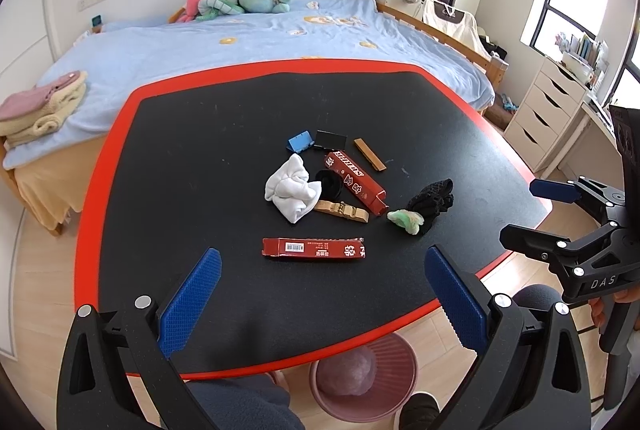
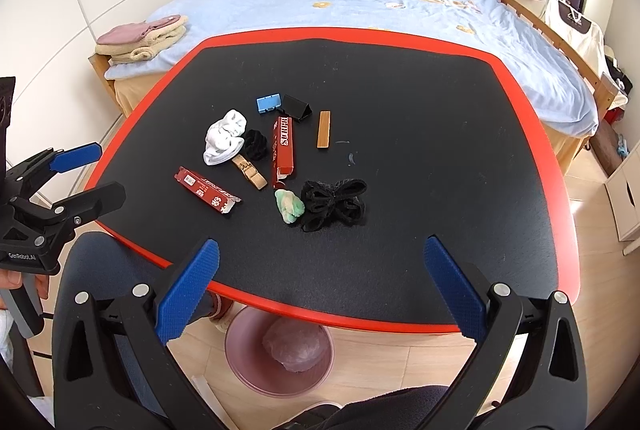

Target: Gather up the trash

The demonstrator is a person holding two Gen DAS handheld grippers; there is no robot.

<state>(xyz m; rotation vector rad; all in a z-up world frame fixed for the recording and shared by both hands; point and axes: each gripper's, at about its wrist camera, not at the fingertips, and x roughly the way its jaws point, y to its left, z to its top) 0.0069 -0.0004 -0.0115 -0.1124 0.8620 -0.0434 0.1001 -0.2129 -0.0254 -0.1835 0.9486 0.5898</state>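
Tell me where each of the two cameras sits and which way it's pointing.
Left wrist: on the left gripper, near the table's left front corner, looking forward across it to the bed; own blue pads, the right gripper at right, knees below.
Right wrist: on the right gripper, near the right front corner, facing the same way; own pads, the left gripper at left.
Shared: the table's clutter, such as the white cloth, and the pink bin under the table's near edge.
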